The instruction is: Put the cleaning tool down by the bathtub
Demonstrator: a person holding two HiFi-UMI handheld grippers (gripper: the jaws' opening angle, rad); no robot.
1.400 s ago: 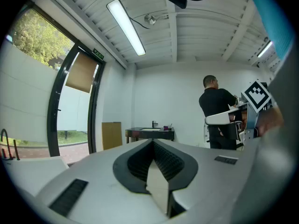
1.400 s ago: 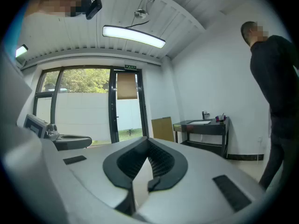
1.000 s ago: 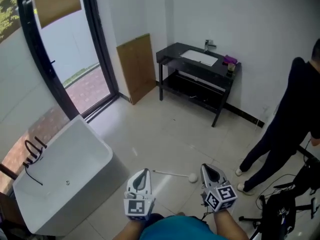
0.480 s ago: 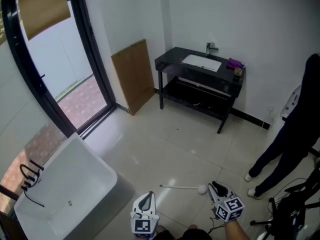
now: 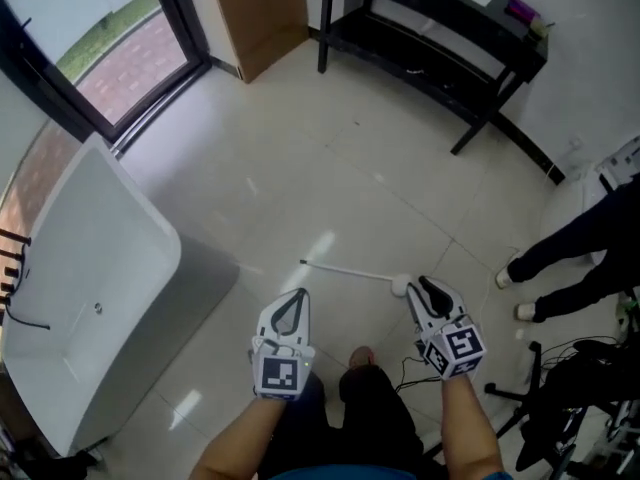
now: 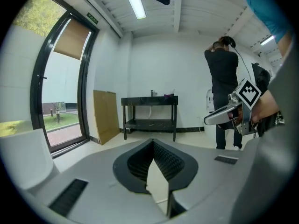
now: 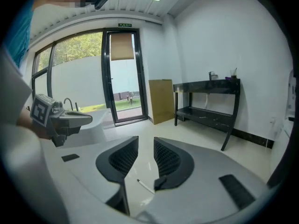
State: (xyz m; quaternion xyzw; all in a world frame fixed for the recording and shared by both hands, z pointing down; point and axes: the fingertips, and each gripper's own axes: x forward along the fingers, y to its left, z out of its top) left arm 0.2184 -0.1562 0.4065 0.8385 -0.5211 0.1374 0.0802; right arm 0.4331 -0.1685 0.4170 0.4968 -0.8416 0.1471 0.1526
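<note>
The cleaning tool [image 5: 350,271], a thin white stick with a round white head [image 5: 399,286], lies flat on the pale floor tiles to the right of the white bathtub [image 5: 80,268]. My right gripper [image 5: 425,288] hovers beside the round head. Its jaws are opening and nothing is pressed between them. In the right gripper view the stick's end [image 7: 145,185] shows on the floor through the gap of the right gripper [image 7: 146,141]. My left gripper [image 5: 296,300] is held left of the tool, apart from it. In its own view the left gripper [image 6: 153,143] is shut and empty.
A black sink stand [image 5: 440,28] lines the far wall, with a brown board [image 5: 255,8] leaning beside the glass door [image 5: 110,58]. A person's legs [image 5: 570,258] stand at the right. Cables and a tripod [image 5: 560,398] lie at the lower right.
The head view has tilted down toward the floor. The tool's round head still lies right by the right gripper's tip, and both grippers have risen in the picture.
</note>
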